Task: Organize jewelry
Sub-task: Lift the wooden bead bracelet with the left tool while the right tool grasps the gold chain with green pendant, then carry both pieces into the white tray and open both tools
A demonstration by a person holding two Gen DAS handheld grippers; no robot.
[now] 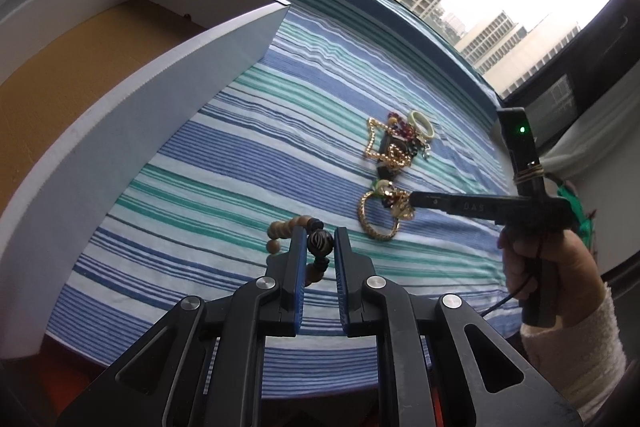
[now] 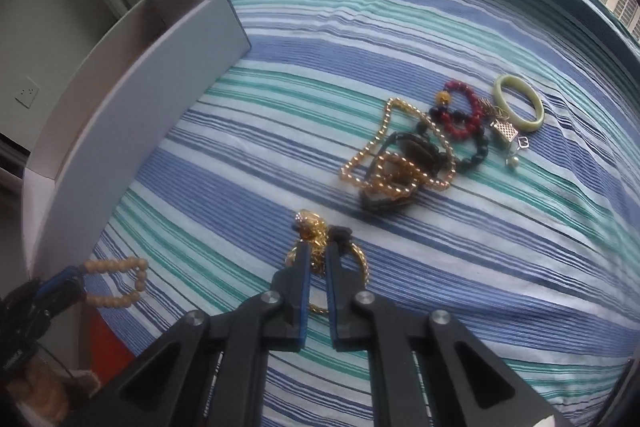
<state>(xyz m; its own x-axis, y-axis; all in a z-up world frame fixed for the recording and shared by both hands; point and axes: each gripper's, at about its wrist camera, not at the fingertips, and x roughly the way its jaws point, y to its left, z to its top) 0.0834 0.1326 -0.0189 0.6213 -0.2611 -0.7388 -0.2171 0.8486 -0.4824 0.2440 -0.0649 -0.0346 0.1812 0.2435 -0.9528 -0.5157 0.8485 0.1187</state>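
Two bracelets are clamped in jaws: round wooden beads [image 1: 298, 227] by the left gripper [image 1: 320, 243], a twisted gold chain [image 2: 320, 259] by the right gripper [image 2: 319, 255], above striped cloth [image 2: 280, 67].

Your left gripper [image 1: 318, 245] covered part of the wooden bead bracelet [image 1: 286, 227], so its lower loop was lost behind the fingers. Your right gripper [image 2: 318, 257] hid the middle of the gold chain bracelet [image 2: 360, 259]. The white box [image 1: 132, 115] ran off the left edge. The small charms [image 2: 514, 147] beside the green bangle [image 2: 520, 103] were too tiny to identify.
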